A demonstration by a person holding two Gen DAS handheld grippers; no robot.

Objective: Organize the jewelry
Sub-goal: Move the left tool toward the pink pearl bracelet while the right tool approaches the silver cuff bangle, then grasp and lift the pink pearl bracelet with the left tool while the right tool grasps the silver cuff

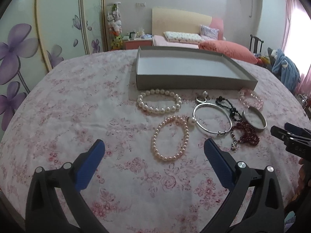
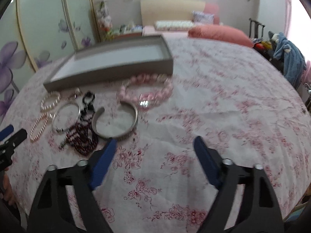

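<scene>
Jewelry lies on a floral cloth before an empty grey tray (image 1: 194, 81). In the left wrist view I see a white pearl bracelet (image 1: 159, 102), a pink pearl bracelet (image 1: 171, 137), a thin silver bangle (image 1: 212, 119), a black bead piece (image 1: 229, 106), dark red beads (image 1: 246, 134), a silver cuff (image 1: 254, 119), a pink crystal bracelet (image 1: 250, 98) and a small pearl earring (image 1: 203, 96). My left gripper (image 1: 153, 149) is open, just short of the pink pearl bracelet. My right gripper (image 2: 155, 145) is open and empty, near the cuff (image 2: 116, 120) and the tray (image 2: 108, 73).
The table is round, with its edge curving away on both sides. A bed with pillows (image 1: 194, 36), a wardrobe with purple flowers (image 1: 23, 44) and a chair with blue clothes (image 1: 285, 68) stand behind. The right gripper's tip (image 1: 287, 134) shows at the right of the left wrist view.
</scene>
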